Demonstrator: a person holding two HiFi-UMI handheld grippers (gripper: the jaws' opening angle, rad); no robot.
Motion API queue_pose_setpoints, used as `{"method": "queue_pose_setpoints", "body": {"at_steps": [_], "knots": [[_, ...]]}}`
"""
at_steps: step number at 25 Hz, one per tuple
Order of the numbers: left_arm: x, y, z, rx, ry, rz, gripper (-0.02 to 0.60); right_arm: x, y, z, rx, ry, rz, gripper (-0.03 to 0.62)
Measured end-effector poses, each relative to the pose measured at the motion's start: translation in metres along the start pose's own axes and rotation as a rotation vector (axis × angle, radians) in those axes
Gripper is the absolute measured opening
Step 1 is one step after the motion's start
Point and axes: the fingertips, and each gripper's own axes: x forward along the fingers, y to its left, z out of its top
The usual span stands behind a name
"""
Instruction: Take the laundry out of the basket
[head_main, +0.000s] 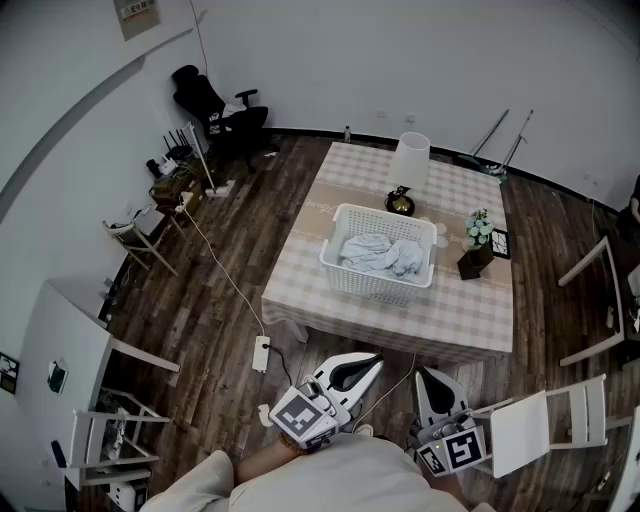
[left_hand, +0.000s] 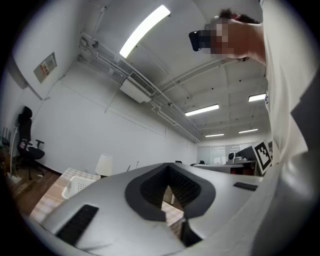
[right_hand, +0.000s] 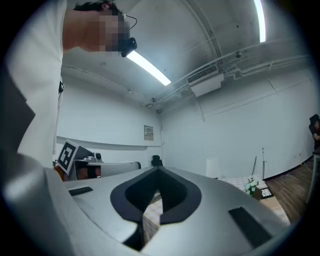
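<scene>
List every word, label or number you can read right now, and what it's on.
No text reads clearly in any view.
Wall notice: print too small to read.
Card on the table: too small to read.
Left gripper and right gripper: square black-and-white marker patterns only, no letters or numbers.
</scene>
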Motion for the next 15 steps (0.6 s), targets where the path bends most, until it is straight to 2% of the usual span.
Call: {"method": "queue_pose_setpoints", "body": {"at_steps": [9, 15], "knots": [[0.007, -0.004, 0.0, 0.05, -0.039, 0.003, 0.023, -0.012, -0.008, 0.001, -0.006, 0.002, 0.002, 0.008], [0.019, -0.022, -0.009, 0.027, -0.016, 0.005, 0.023, -0.028, -0.014, -0.002, 0.002, 0.007, 0.018, 0.009]]}}
